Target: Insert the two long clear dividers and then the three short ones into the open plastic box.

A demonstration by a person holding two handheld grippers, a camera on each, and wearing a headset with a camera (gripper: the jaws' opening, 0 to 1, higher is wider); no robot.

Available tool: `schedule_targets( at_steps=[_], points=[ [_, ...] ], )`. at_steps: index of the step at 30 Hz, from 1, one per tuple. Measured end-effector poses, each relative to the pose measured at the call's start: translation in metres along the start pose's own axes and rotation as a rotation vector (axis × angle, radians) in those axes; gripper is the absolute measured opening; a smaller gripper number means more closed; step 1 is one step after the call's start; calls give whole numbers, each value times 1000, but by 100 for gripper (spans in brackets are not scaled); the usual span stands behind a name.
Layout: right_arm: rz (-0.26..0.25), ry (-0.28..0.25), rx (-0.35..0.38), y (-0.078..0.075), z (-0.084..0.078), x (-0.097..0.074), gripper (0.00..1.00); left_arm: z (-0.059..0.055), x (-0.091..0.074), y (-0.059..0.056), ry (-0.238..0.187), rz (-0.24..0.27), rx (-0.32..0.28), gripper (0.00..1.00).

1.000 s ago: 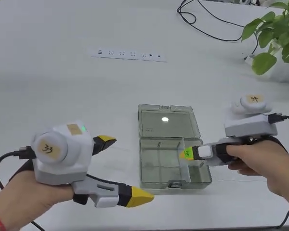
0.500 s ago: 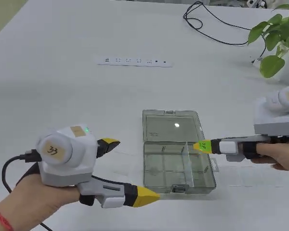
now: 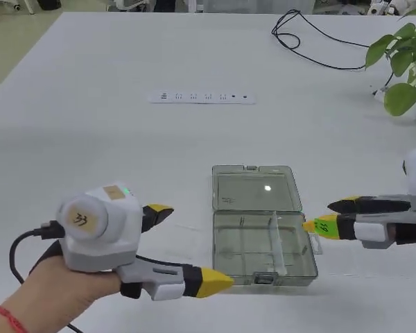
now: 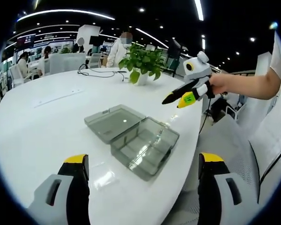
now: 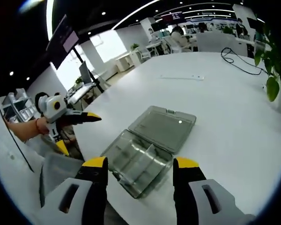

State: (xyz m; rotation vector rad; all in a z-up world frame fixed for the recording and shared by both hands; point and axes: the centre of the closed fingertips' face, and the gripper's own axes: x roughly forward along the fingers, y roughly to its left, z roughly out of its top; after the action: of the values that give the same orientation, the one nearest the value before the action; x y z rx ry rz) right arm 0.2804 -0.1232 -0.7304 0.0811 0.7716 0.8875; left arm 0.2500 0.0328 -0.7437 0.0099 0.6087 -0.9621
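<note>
In the head view the right tool (image 3: 319, 215) is cut off by the picture's edge at 3 o'clock, so its rear part is out of sight. The plant (image 3: 402, 69) at 2 o'clock and the hand (image 3: 48, 298) under the left tool (image 3: 200, 244) at 7 o'clock are cropped in the same way. Inside the box (image 3: 219, 243) the clear dividers (image 3: 277, 244) blend with the clear walls, so how many are seated cannot be told, and the markings on the power strip (image 3: 202, 97) lying on the worktop (image 3: 90, 139) toward 12 o'clock are too small to read.
</note>
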Motion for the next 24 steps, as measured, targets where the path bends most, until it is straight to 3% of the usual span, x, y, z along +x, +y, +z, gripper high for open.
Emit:
schedule_targets(
  at_steps=[10, 18, 21, 24],
  points=[
    [35, -26, -125, 0, -7, -14, 75, -10, 0, 12, 43, 48, -51, 96],
    [62, -43, -252, -2, -15, -20, 82, -19, 2, 21, 82, 91, -95, 93],
    [73, -53, -278, -4, -19, -22, 84, -29, 3, 25, 128, 109, -150, 91],
    [85, -63, -304, -5, -22, -23, 85, -31, 3, 29, 131, 131, -147, 90]
  ],
)
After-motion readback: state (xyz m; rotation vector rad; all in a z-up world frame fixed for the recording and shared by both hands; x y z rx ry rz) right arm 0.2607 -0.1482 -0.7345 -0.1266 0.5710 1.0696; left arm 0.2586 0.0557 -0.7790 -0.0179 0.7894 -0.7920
